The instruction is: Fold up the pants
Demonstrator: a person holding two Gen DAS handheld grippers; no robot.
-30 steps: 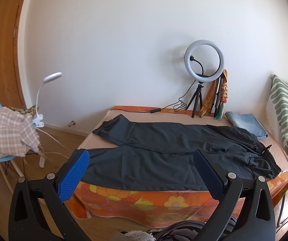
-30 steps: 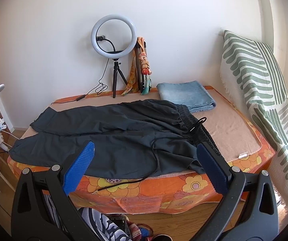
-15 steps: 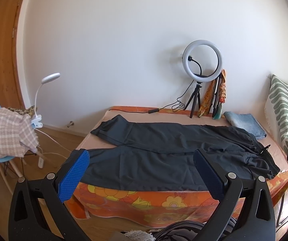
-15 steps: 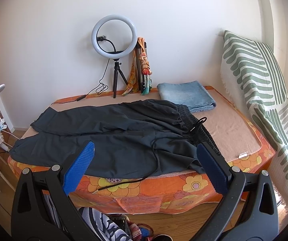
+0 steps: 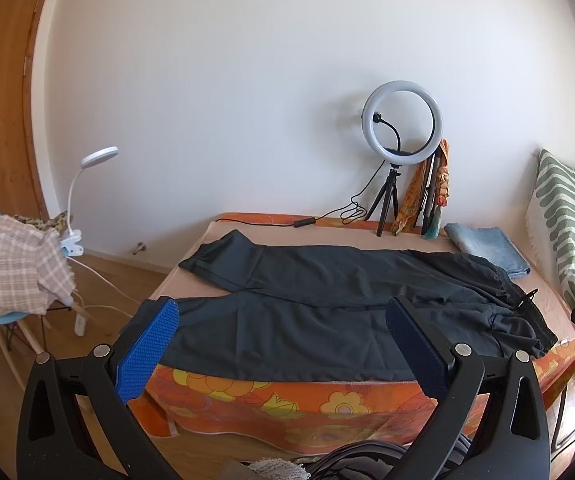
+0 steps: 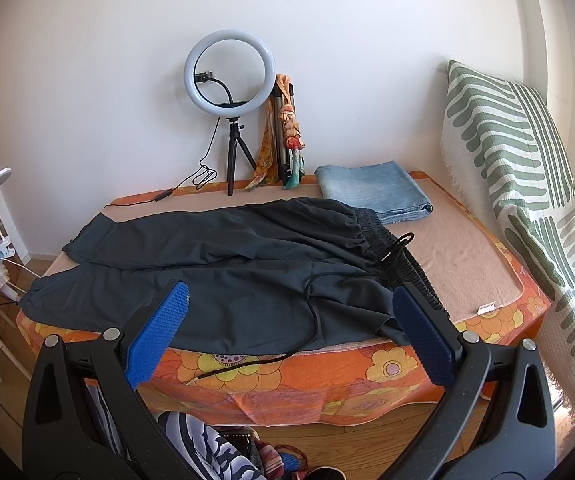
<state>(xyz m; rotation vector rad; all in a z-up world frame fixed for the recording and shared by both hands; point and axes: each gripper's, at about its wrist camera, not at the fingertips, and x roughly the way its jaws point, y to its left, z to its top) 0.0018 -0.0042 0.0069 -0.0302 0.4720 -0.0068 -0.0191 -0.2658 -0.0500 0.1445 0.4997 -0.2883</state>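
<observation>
The left gripper (image 5: 283,320) and right gripper (image 6: 289,306) are held released, jaws spread wide with nothing between them, short of the table's (image 6: 487,268) near edge. Almost nothing has changed since the earlier frames; only a slight rightward shift of the left view is noticed. The dark pants (image 6: 223,264) are spread flat across the table, legs leftward, waistband rightward. Folded jeans (image 6: 371,190) and a ring light (image 6: 231,72) are seen behind.
</observation>
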